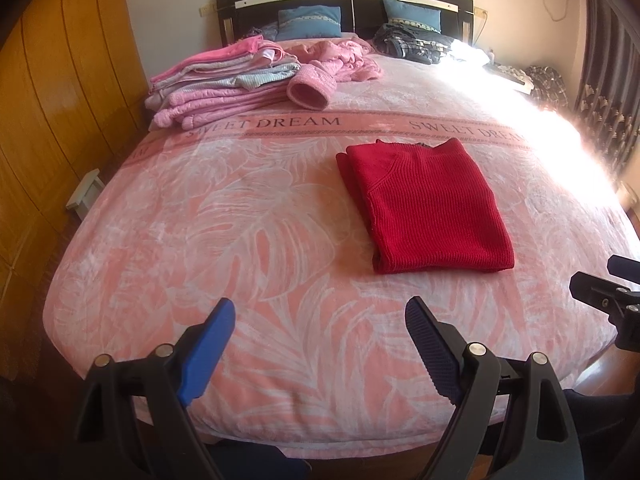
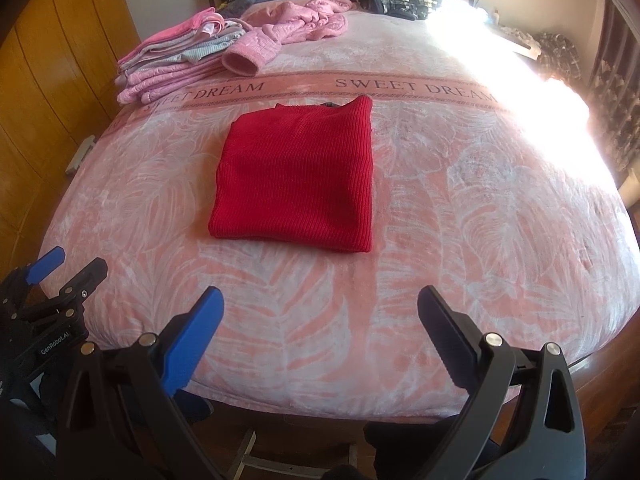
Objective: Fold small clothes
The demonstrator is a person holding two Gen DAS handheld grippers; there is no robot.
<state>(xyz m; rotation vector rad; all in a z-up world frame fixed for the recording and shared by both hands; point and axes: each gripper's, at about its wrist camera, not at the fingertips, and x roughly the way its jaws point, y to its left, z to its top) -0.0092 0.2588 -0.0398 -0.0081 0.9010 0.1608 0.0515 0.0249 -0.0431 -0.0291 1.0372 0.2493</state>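
A red knit sweater (image 1: 428, 208) (image 2: 298, 172) lies folded into a flat rectangle on the pink leaf-print bedspread (image 1: 240, 240) (image 2: 460, 220), near the middle of the bed. My left gripper (image 1: 320, 312) hangs open over the foot of the bed, short of the sweater and to its left, with nothing between its fingers. My right gripper (image 2: 320, 300) is open too, just in front of the sweater's near hem and apart from it. Each gripper shows at the edge of the other's view: the right gripper (image 1: 608, 280), the left gripper (image 2: 76, 264).
A stack of folded pink and grey clothes (image 1: 224, 80) (image 2: 180, 64) sits at the far left, with a crumpled pink garment (image 1: 340, 56) (image 2: 304, 16) beside it. Dark clothes (image 1: 416, 44) and blue pillows (image 1: 308, 22) lie by the headboard. A wooden wardrobe (image 1: 60, 100) runs along the left.
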